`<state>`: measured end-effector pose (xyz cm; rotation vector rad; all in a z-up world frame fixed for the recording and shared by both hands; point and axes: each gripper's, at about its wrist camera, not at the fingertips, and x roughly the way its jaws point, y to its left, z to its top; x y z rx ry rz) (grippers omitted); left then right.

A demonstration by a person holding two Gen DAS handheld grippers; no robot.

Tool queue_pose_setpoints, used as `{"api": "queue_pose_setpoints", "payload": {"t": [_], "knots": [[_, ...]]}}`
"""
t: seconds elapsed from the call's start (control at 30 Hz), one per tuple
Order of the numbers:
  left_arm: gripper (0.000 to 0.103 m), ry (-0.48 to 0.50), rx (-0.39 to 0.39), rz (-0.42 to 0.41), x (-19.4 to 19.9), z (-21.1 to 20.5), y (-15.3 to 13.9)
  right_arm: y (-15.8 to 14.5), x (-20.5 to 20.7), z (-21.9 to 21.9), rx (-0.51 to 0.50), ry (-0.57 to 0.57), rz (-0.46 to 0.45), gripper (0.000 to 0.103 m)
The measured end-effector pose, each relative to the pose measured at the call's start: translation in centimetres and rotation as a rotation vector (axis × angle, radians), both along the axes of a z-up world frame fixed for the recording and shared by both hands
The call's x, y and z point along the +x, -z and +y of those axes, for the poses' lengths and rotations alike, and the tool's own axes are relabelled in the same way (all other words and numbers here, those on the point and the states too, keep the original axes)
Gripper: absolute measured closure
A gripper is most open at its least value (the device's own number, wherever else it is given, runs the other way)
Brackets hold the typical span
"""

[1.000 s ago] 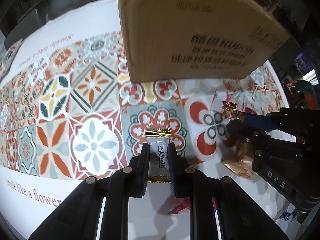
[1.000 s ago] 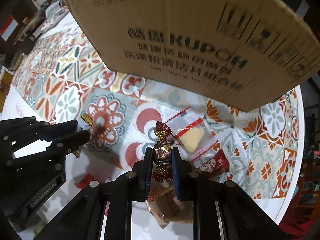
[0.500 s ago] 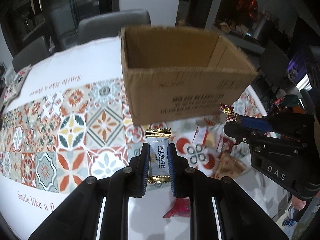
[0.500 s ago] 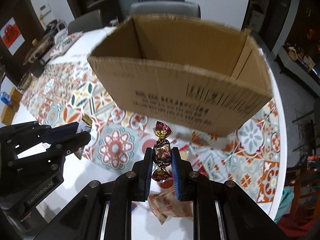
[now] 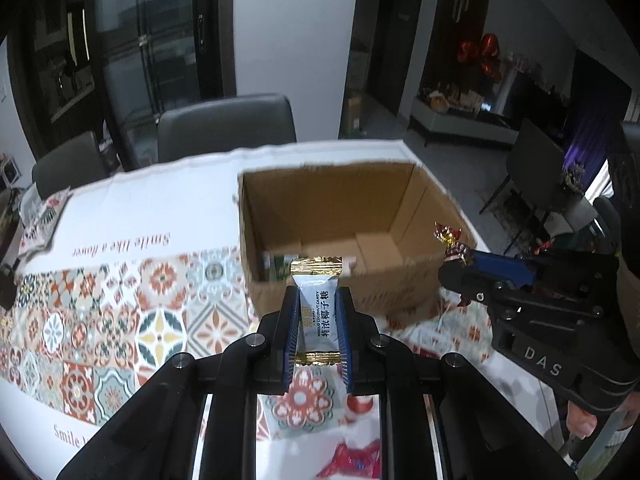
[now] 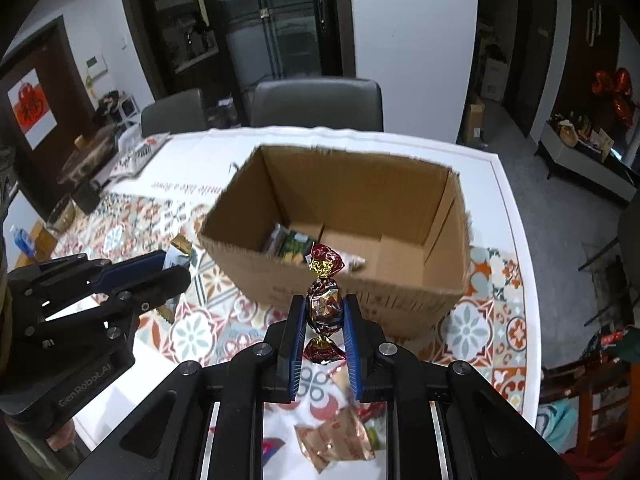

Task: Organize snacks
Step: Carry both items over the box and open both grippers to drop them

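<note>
Dim dining room, tiled-pattern cloth over bench [image 5: 120, 320]. Left gripper [image 5: 316, 316] clamped on white coconut candy [image 5: 318, 312]; right gripper [image 6: 323, 312] clamped on foil-wrapped sweet [image 6: 324, 304]. Both just short of open cardboard box [image 6: 400, 292], few packets inside. Loose snacks [image 6: 336, 440] remaining below; task probably early.

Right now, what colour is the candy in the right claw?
Dark red foil with gold ends; the candy shows best in the right wrist view.

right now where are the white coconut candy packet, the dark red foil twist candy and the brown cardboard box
white coconut candy packet [image 5: 318, 314], left wrist view, printed middle
dark red foil twist candy [image 6: 323, 305], right wrist view, round body
brown cardboard box [image 6: 344, 188], right wrist view, inner far wall
</note>
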<state>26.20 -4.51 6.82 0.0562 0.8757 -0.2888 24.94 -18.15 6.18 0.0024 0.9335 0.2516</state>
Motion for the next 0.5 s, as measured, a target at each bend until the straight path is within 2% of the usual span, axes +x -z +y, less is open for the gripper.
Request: {"api": "queue_pose_setpoints", "payload": {"t": [0.3, 0.5], "knots": [[0.084, 0.014, -0.006, -0.070, 2.8, -0.5, -1.5, -2.1, 2.2, -1.0, -0.001, 0.031, -0.086, 0.084], [0.084, 0.010, -0.005, -0.089, 5.3, -1.0, -1.5, -2.2, 3.8, -1.5, 0.009, 0.037, -0.105, 0.083]]}}
